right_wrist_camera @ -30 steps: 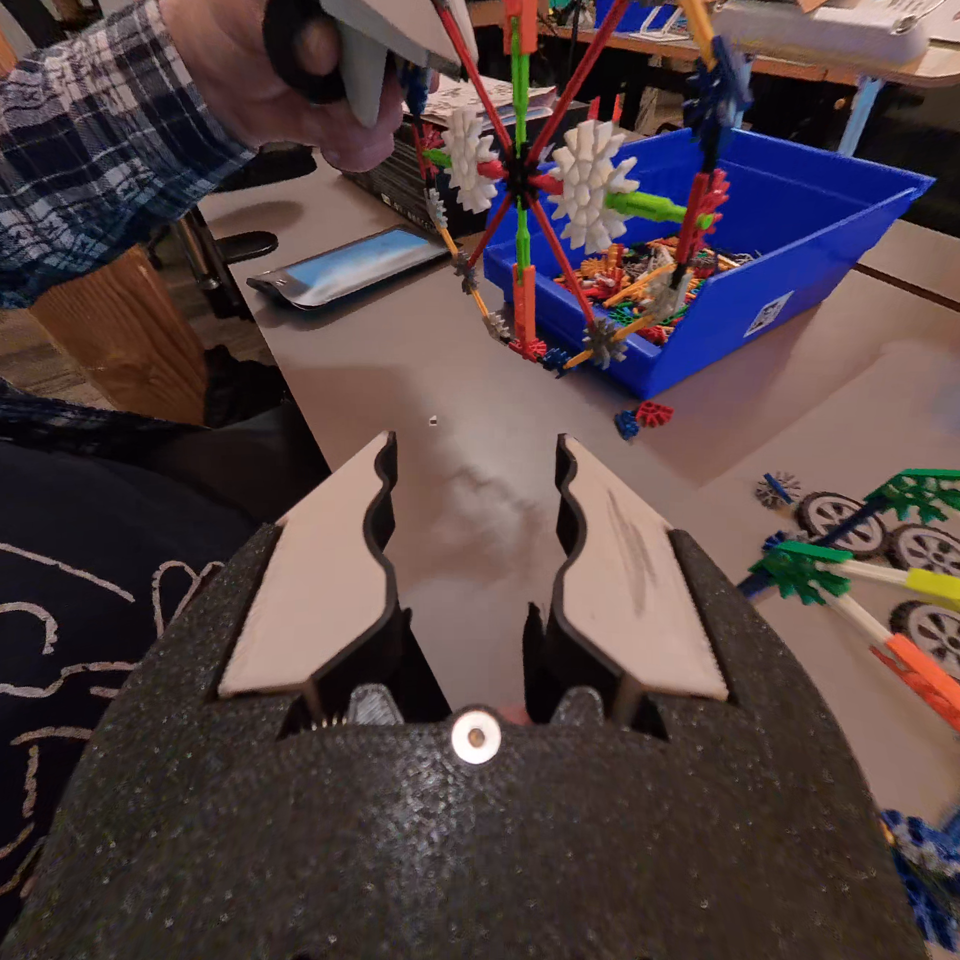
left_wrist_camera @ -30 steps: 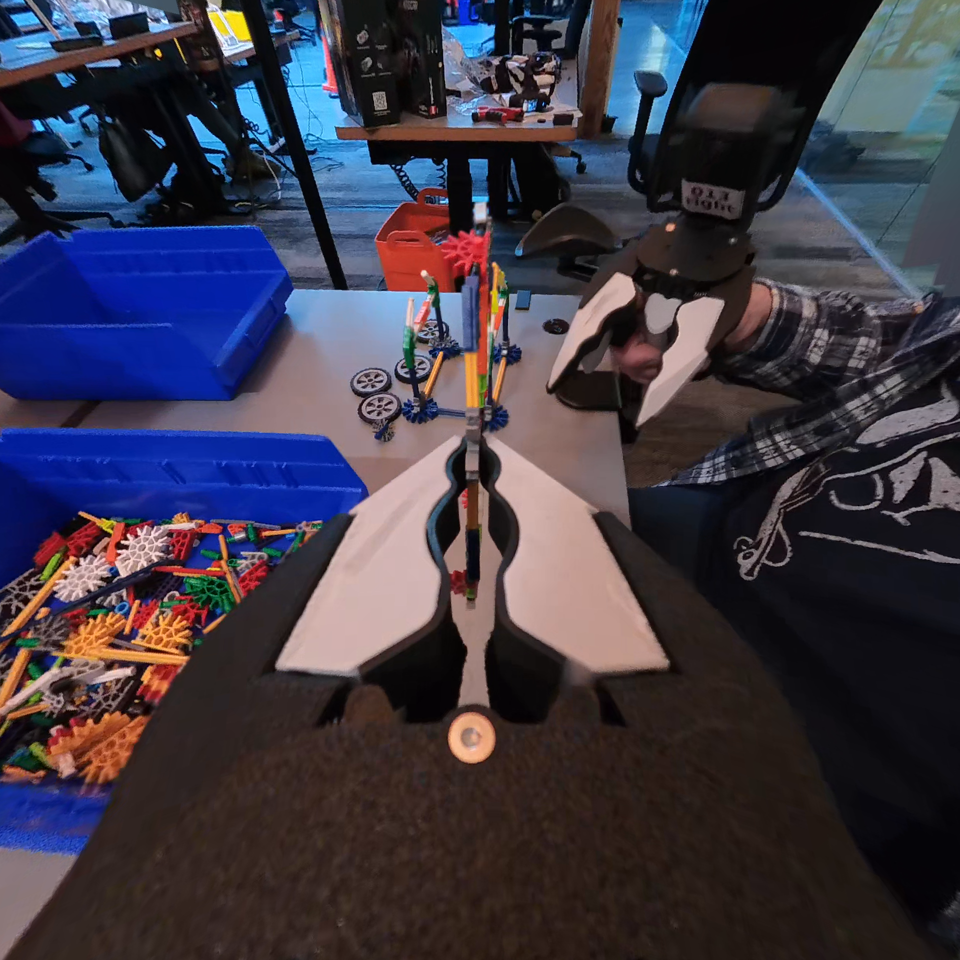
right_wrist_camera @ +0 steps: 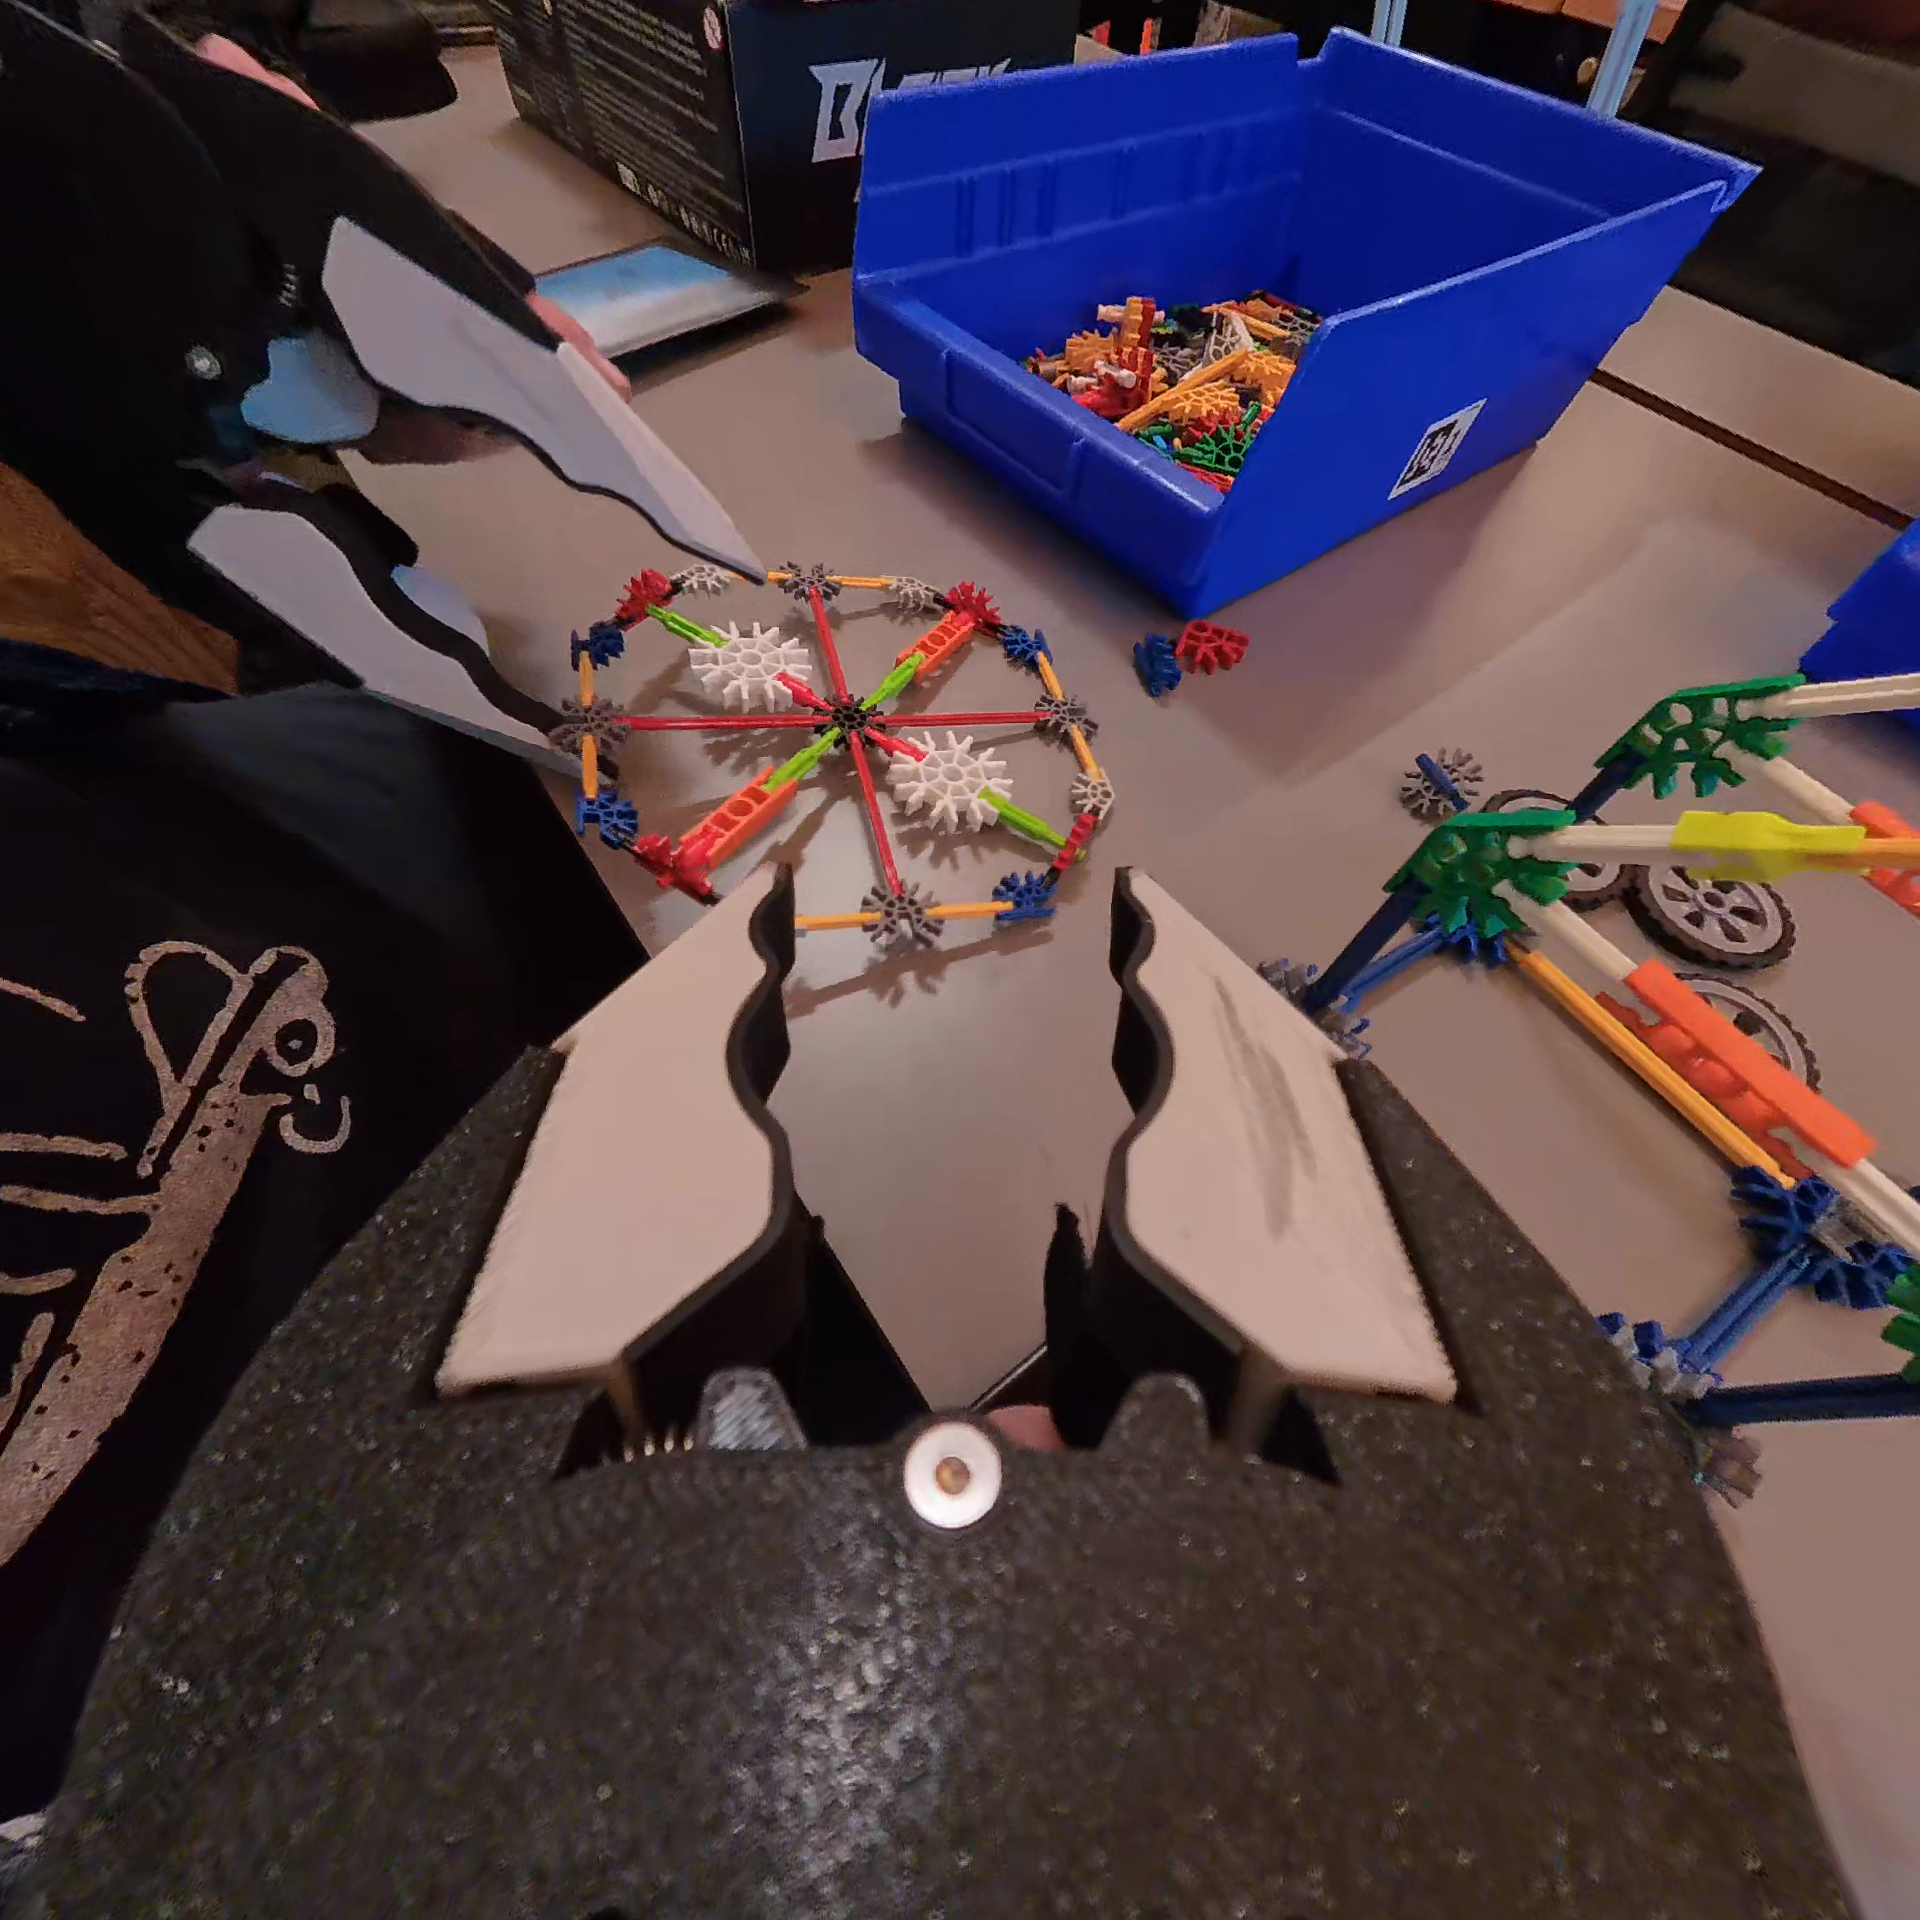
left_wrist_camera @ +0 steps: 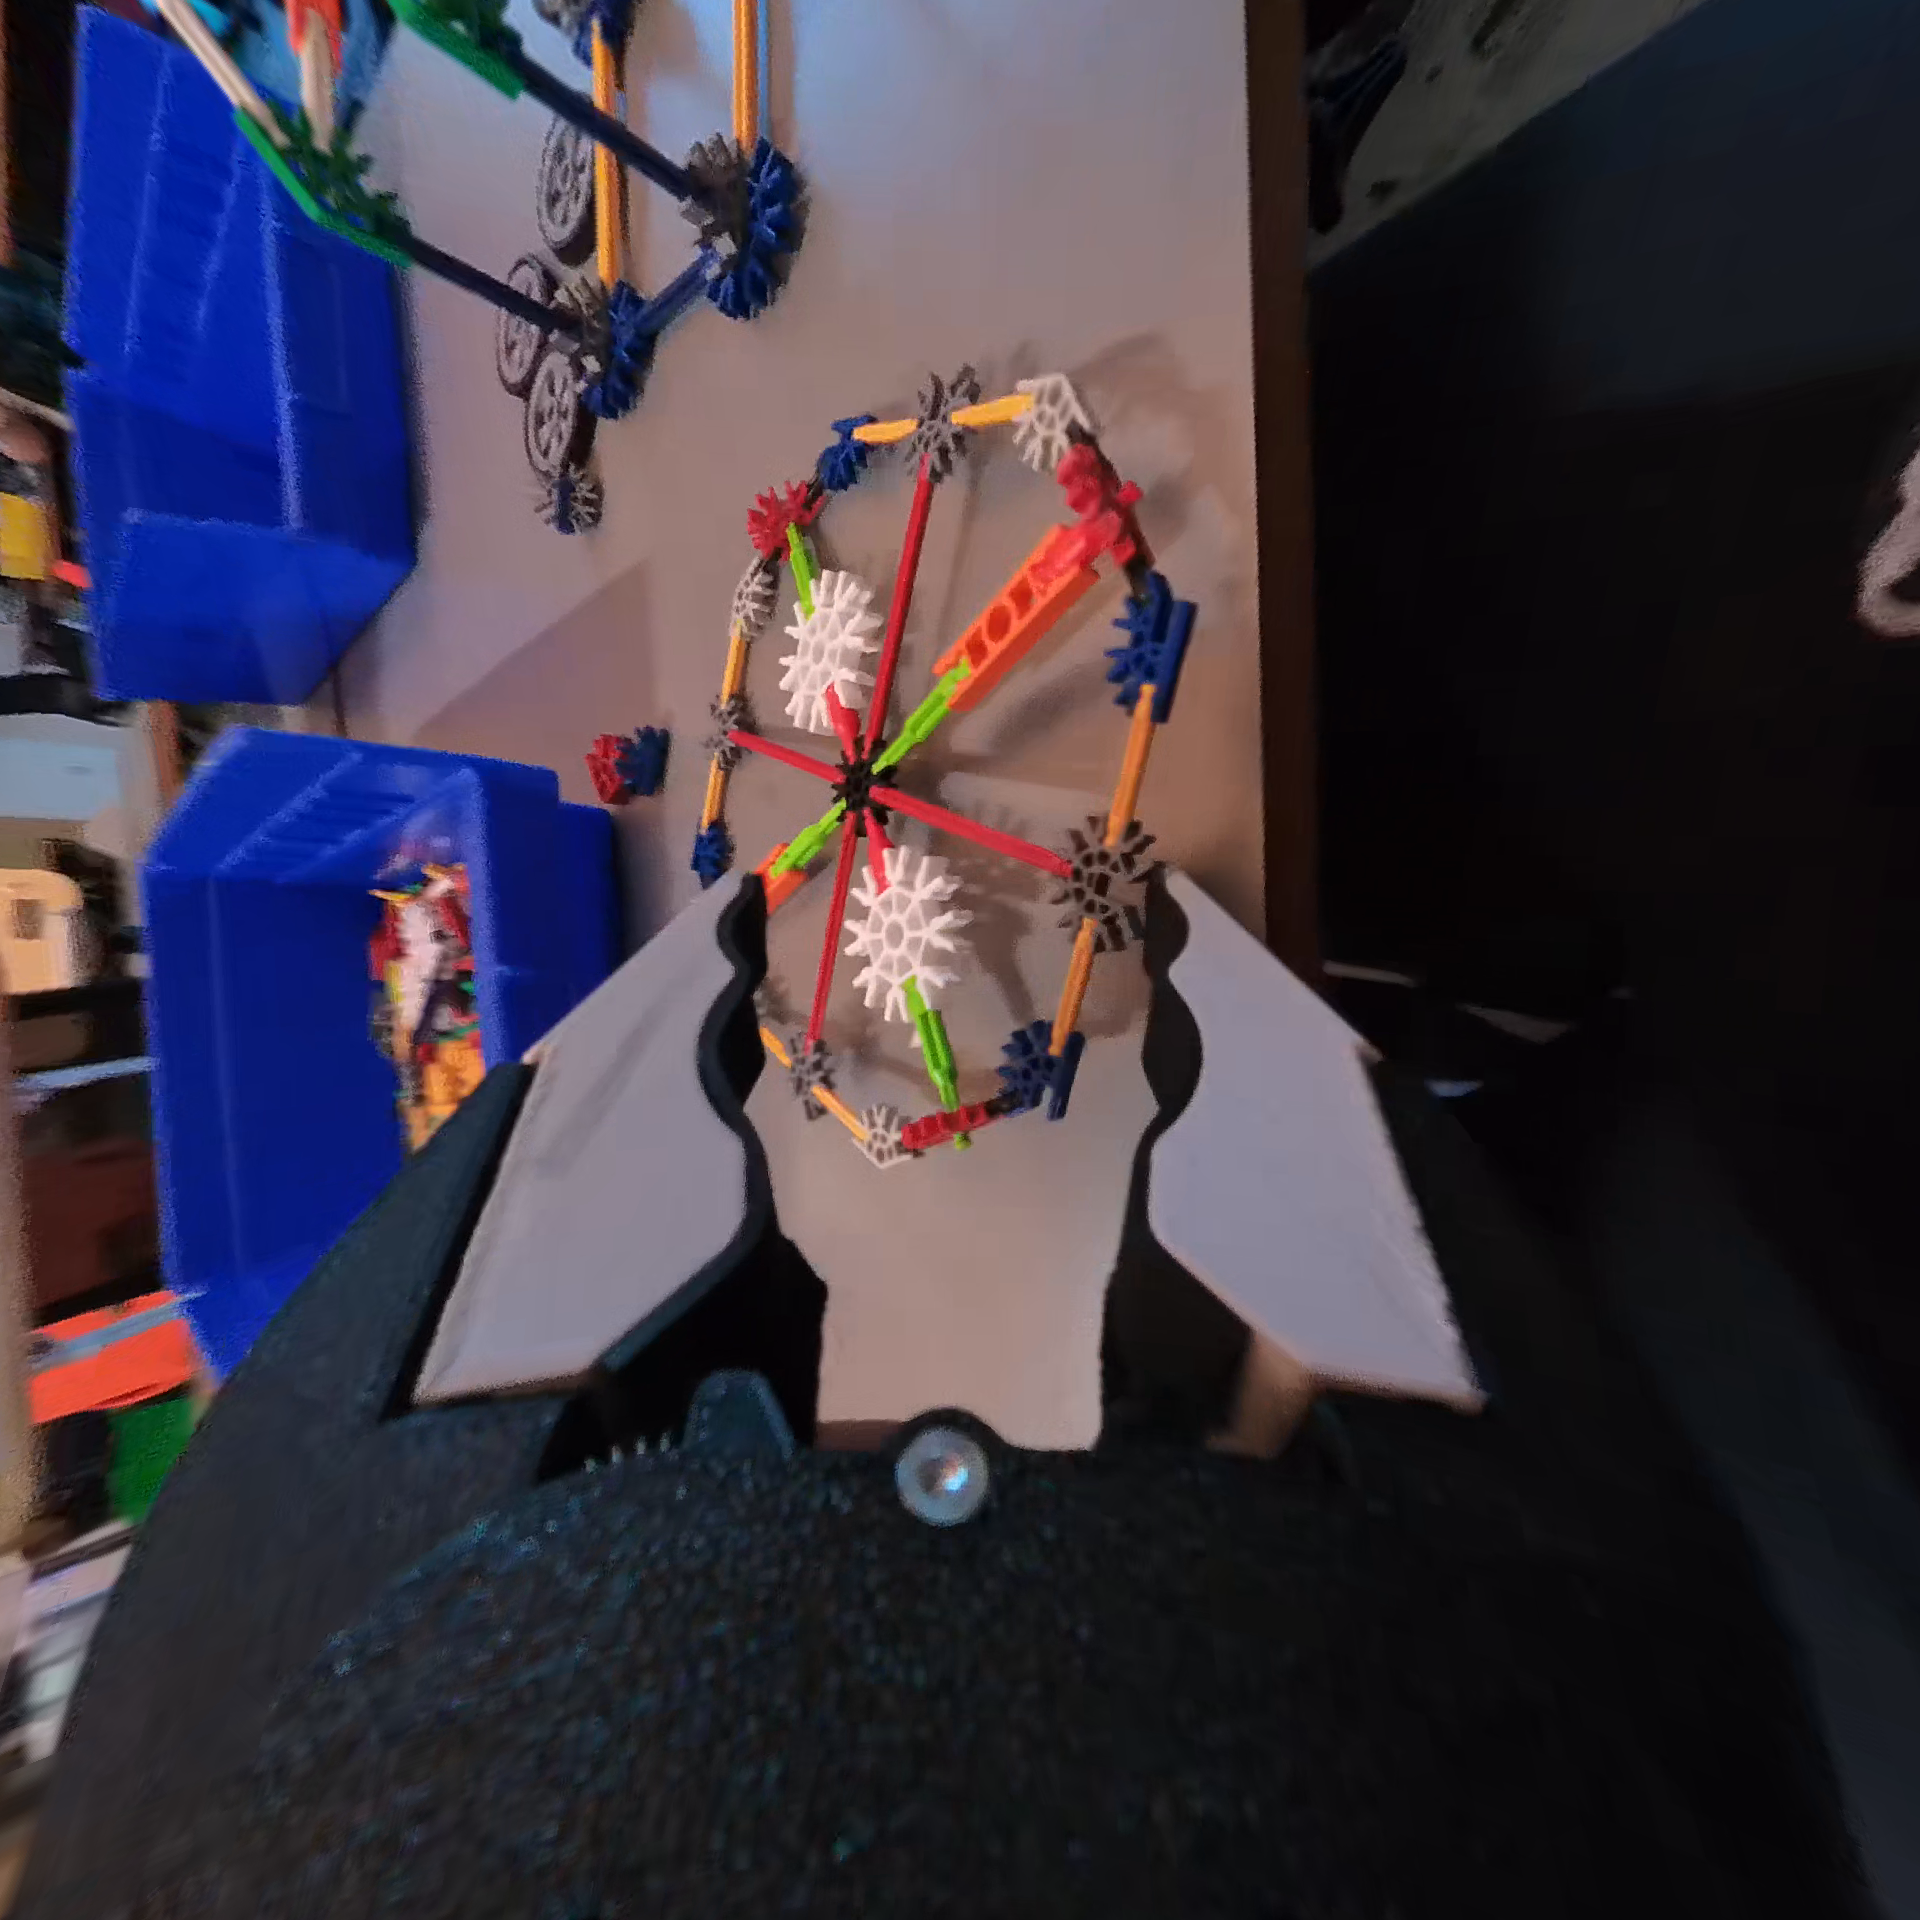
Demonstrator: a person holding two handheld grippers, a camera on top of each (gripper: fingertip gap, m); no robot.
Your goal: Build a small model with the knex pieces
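A flat wheel of coloured rods and snowflake connectors [right_wrist_camera: 850,717] lies on the grey table [right_wrist_camera: 935,1122] near its edge; it also shows in the left wrist view [left_wrist_camera: 857,784]. My left gripper [left_wrist_camera: 956,904] is open and empty, its fingertips at the wheel's near rim, one on each side. In the right wrist view the left gripper [right_wrist_camera: 673,670] has its tips touching or just off the wheel's left rim. My right gripper [right_wrist_camera: 953,883] is open and empty, just short of the wheel's near rim.
A blue bin [right_wrist_camera: 1091,457] of loose parts stands behind the wheel. A second blue bin [left_wrist_camera: 229,416] is farther off. A wheeled rod frame [right_wrist_camera: 1662,935] lies to the right. A red-and-blue connector pair [right_wrist_camera: 1195,652], a black box [right_wrist_camera: 675,114] and a phone [right_wrist_camera: 655,296] are nearby. The grippers' ends are close to 12 cm from one another.
My left gripper was shut on the wheel and held it upright in the air; now it is open and the wheel lies flat on the table. The right gripper stays open.
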